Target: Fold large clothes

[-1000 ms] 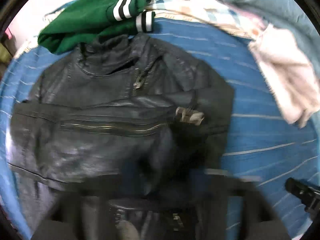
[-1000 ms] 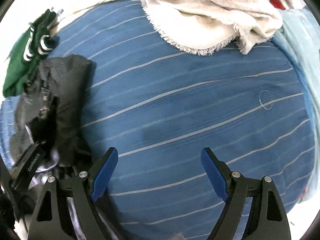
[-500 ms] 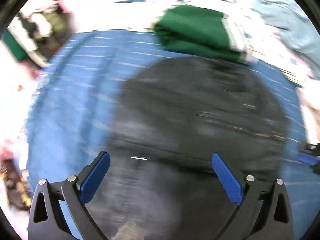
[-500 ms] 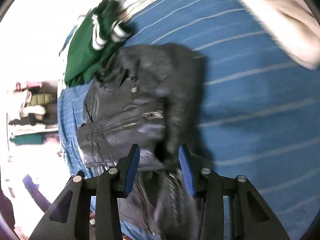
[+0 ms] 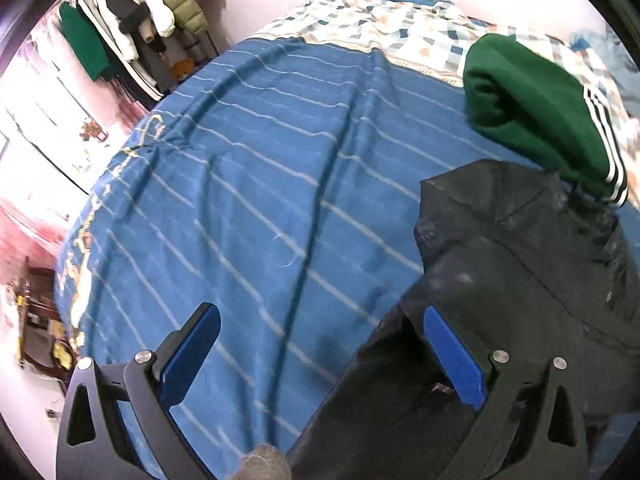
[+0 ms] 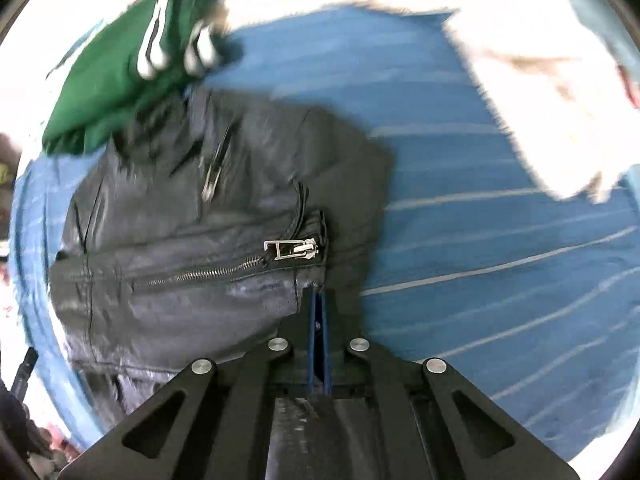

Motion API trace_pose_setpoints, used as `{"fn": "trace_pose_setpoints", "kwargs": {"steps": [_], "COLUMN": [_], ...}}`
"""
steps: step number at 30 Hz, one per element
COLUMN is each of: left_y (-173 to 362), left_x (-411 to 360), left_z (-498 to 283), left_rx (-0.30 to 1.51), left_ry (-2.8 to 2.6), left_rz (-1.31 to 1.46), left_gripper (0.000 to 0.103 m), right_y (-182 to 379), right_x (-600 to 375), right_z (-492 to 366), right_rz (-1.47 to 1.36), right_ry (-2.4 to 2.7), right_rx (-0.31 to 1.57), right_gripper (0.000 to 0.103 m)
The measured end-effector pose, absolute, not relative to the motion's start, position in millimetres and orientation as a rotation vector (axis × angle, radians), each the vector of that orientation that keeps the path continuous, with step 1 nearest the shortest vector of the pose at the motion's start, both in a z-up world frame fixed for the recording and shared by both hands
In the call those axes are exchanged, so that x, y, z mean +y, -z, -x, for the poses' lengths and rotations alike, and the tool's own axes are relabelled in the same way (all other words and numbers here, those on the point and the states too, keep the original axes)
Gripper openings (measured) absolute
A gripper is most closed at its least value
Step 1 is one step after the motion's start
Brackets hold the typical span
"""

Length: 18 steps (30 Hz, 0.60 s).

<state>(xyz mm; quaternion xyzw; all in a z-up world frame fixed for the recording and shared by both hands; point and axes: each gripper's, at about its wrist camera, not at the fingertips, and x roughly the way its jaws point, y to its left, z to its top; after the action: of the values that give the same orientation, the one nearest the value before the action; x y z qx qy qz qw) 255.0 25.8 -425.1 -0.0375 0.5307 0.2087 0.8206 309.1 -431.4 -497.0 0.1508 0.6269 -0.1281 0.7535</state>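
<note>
A black leather jacket [image 6: 192, 240] with silver zips lies partly folded on the blue striped bed cover [image 6: 500, 240]. My right gripper [image 6: 319, 300] is shut on the jacket's near edge, just below the zip pull. In the left wrist view the jacket [image 5: 520, 280] fills the lower right. My left gripper [image 5: 320, 344] is open and empty above the blue cover [image 5: 260, 200]; its right finger [image 5: 452, 360] is over the jacket's left edge.
A folded green garment with white stripes [image 5: 536, 108] rests at the jacket's collar end, also in the right wrist view [image 6: 128, 68]. A cream towel [image 6: 540, 92] lies at the right. A checked sheet [image 5: 400, 32] is beyond. Hung clothes [image 5: 132, 24] stand at the far left.
My right gripper swung left to the jacket and closed on its near edge. My left gripper let go of the jacket, opened, and swung left over the bare blue cover.
</note>
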Motion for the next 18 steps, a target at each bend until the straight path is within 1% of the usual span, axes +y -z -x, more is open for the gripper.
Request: {"fn": "trace_pose_setpoints", "kwargs": {"steps": [2,5,8,10,11,13,17,18], "left_y": [430,449,503,524,526,521,478,472], "left_x": [21,8,-1,7,10,14,19,19], "left_z": [-266,-290,-321,-331,-333,-333,-315,-312], "left_rx": [1.127,1.127,1.213,1.256,1.261,1.277,1.253,1.240], "left_ry": [-0.412,-0.390,-0.399,-0.360,-0.347,-0.322,-0.321,-0.313], "left_rz": [0.091,0.037,-0.128,-0.100,-0.084,-0.075,-0.051,-0.035], "left_gripper": [0.103,0.103,0.103,0.103,0.103,0.103,0.103,0.103], "right_y": [504,534,571,583,581,570,520,515], "right_x": [-438,-439,-436,-438,-439,-443,-445,-439], "right_z": [-310,-320,-330,-334,-336,-340,-332,-331], "right_rz": [-0.329,-0.305,-0.298,-0.326,-0.331,-0.331,-0.431,-0.452], "right_ry": [0.305,0.344,0.353,0.356,0.353,0.368,0.299,0.238], "right_rx": [1.378,1.441,1.521,1.555,1.576,1.591,1.475,1.463], "right_gripper": [0.002,0.002,0.002,0.003,0.004,0.017,0.019,0.019]}}
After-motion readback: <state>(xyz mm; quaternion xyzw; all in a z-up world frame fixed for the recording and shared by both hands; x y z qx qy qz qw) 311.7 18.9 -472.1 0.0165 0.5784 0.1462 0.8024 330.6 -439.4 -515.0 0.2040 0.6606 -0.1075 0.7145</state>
